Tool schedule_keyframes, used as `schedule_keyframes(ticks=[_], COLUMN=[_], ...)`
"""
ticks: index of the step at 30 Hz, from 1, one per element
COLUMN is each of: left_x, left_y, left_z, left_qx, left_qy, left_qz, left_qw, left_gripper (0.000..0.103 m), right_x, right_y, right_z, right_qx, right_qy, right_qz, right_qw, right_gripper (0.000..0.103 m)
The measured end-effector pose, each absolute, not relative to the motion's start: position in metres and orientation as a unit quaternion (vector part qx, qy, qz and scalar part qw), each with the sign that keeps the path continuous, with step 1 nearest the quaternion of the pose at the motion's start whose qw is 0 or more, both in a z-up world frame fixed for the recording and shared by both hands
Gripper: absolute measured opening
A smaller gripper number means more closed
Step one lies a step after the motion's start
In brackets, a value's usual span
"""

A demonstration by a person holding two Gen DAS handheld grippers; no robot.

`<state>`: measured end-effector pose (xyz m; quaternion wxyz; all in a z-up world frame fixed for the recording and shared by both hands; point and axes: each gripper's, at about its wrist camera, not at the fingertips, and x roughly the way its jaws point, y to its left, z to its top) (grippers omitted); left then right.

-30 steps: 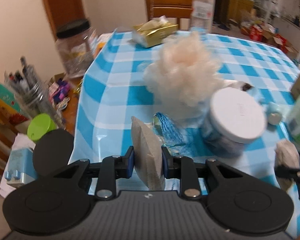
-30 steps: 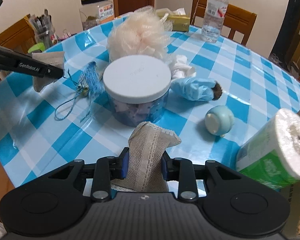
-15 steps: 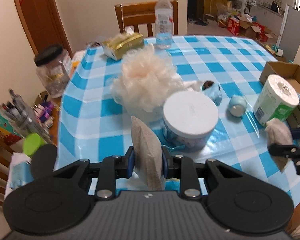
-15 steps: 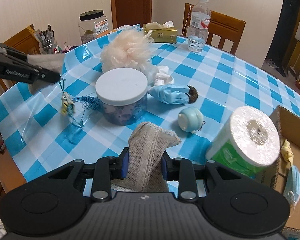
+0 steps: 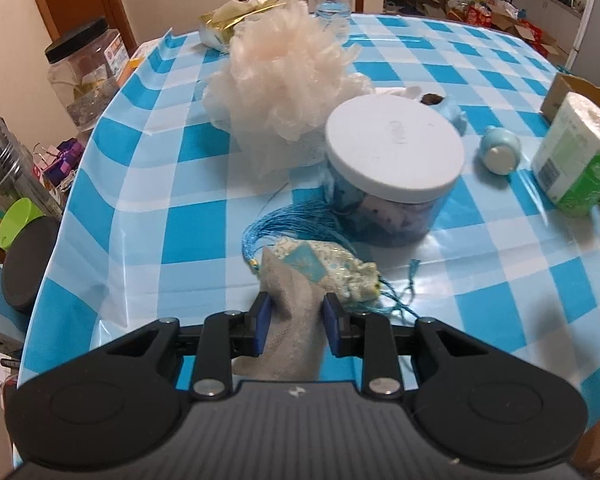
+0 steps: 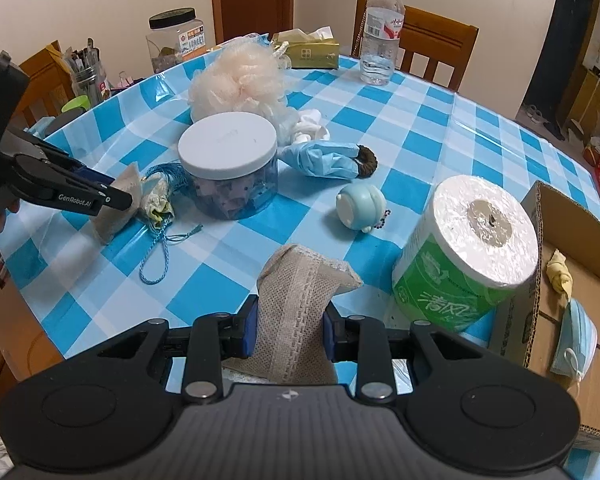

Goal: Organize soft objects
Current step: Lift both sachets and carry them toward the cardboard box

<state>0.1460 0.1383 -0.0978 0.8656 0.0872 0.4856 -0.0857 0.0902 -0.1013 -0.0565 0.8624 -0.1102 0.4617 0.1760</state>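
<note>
Now your left gripper (image 5: 294,322) is down low over the blue-checked tablecloth (image 5: 140,216), and its jaws have just been easing apart with the grey mesh pouch (image 5: 296,304) between them; the blue pads sit right at the pouch's sides, though whether they press on it you can't tell. The pouch's far end lies against a small floral sachet (image 5: 340,270) with a blue tassel (image 5: 288,224), just in front of the clear jar with the white lid (image 5: 394,148). Behind that jar sits the peach bath pouf (image 5: 284,76), touching it. From your right wrist view, the left gripper (image 6: 118,196) comes in at the left edge, its tip over the pouch (image 6: 118,204) near the table's rim. Your right gripper (image 6: 288,330) is clamped tight on a beige lace-trimmed pouch (image 6: 300,300), which stands up between the pads, above the table edge. Just beside it on the right stands a roll of toilet paper in green wrap (image 6: 466,248), touching the cardboard box (image 6: 540,220), where a yellow cloth (image 6: 560,276) and a blue face mask (image 6: 576,336) lie. A blue glove (image 6: 324,160) and a brown scrunchie (image 6: 366,160) rest mid-table, a small pale-blue toy (image 6: 362,204) near them.
</note>
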Motion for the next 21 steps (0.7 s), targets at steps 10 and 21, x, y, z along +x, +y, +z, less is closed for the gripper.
schedule_keyframes(ticks=[10, 21], left_x=[0.15, 0.138], left_y=[0.146, 0.142], left_z=[-0.113, -0.092], left_qx=[0.095, 0.094], left_qy=[0.501, 0.492], left_qz=[-0.082, -0.1], left_qw=[0.856, 0.86], left_gripper=[0.042, 0.022], right_x=[0.091, 0.086], right_y=[-0.095, -0.105], right_z=[-0.054, -0.043], right_qx=[-0.113, -0.11], right_qy=[0.459, 0.451], right_qz=[0.18, 0.177], right_qw=[0.862, 0.868], right_gripper=[0.036, 0.036])
